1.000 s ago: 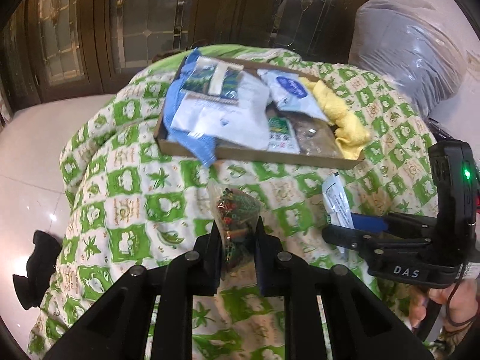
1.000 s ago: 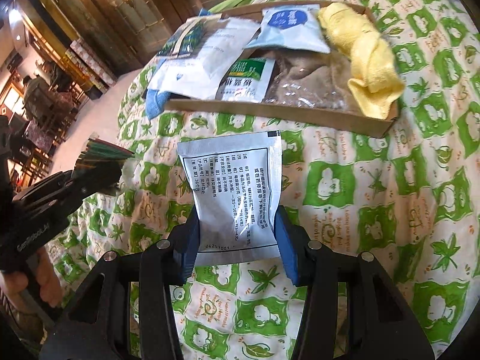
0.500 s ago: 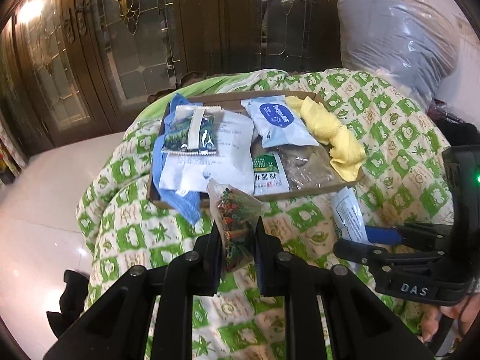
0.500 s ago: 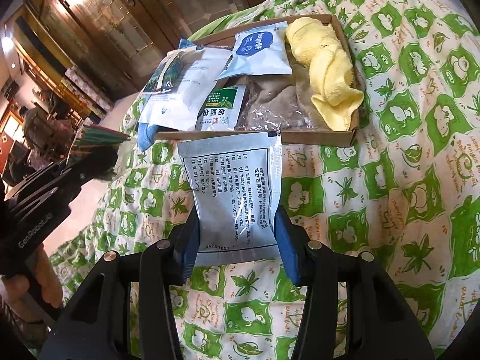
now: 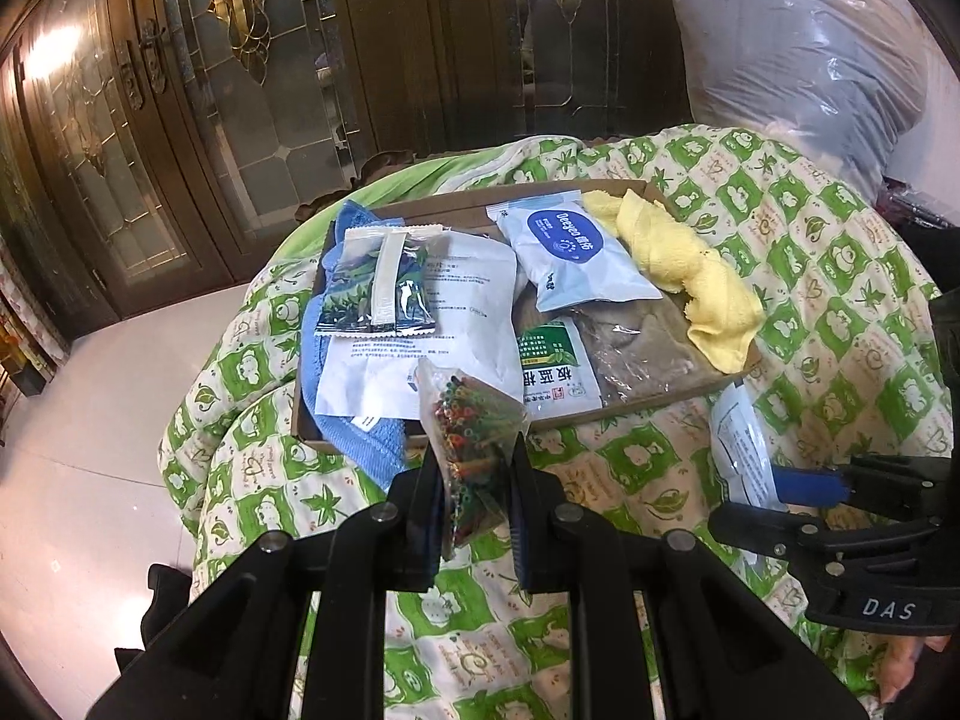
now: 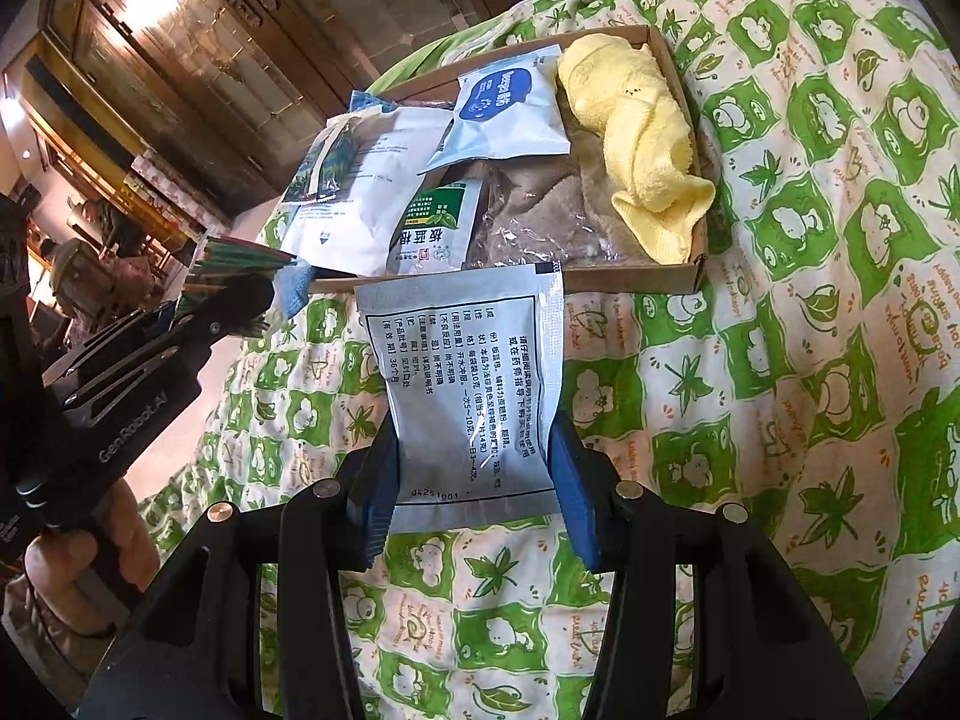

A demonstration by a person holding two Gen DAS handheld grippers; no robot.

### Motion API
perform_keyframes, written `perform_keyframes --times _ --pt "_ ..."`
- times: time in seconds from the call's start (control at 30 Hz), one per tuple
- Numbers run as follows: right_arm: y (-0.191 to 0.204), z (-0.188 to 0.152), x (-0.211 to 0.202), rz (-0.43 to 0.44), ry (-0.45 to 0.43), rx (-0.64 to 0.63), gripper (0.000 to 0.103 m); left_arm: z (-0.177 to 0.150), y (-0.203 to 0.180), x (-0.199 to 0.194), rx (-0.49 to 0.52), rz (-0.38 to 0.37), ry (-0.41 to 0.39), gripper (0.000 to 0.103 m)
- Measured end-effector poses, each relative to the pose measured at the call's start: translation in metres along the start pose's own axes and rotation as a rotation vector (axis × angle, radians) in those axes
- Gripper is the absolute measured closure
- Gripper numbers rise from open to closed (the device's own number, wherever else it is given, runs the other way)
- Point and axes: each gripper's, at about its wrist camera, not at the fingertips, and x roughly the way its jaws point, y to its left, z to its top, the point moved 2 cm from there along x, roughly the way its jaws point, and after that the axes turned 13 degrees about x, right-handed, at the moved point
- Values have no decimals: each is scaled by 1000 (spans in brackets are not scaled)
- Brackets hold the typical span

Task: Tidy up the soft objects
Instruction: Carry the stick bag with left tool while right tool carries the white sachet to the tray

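Note:
My left gripper (image 5: pixel 471 480) is shut on a small clear bag of coloured beads (image 5: pixel 471 420), held above the quilt just in front of the cardboard tray (image 5: pixel 660 405). My right gripper (image 6: pixel 474 468) is shut on a silver-white sachet (image 6: pixel 468 378) printed with black text, also held short of the tray's (image 6: pixel 636 279) near wall. The tray holds a yellow towel (image 5: pixel 702 276), a blue-and-white pouch (image 5: pixel 570 252), a green-labelled packet (image 5: pixel 555 372), a large white pouch (image 5: pixel 444 330), a dark tea sachet (image 5: pixel 378 288) and a blue cloth (image 5: pixel 366 438). In the left wrist view the right gripper (image 5: pixel 774 498) shows at the right edge.
A green-and-white patterned quilt (image 6: pixel 810 360) covers the rounded surface under everything. Dark wooden glazed doors (image 5: pixel 240 90) stand behind, a plastic-wrapped grey bundle (image 5: pixel 798 72) at the back right, pale floor tiles (image 5: pixel 90 450) to the left. A hand (image 6: pixel 78 558) grips the left gripper's handle.
Both grippers have drawn back and tilted up with their packets still held, so the tray sits lower and nearer the middle of each view. The left moved more than the right.

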Motion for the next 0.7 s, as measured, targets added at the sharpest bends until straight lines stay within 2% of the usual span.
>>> perform_keyframes --times 0.7 --pt "5 5 7 -25 9 2 56 17 18 21 -17 -21 -45 87"
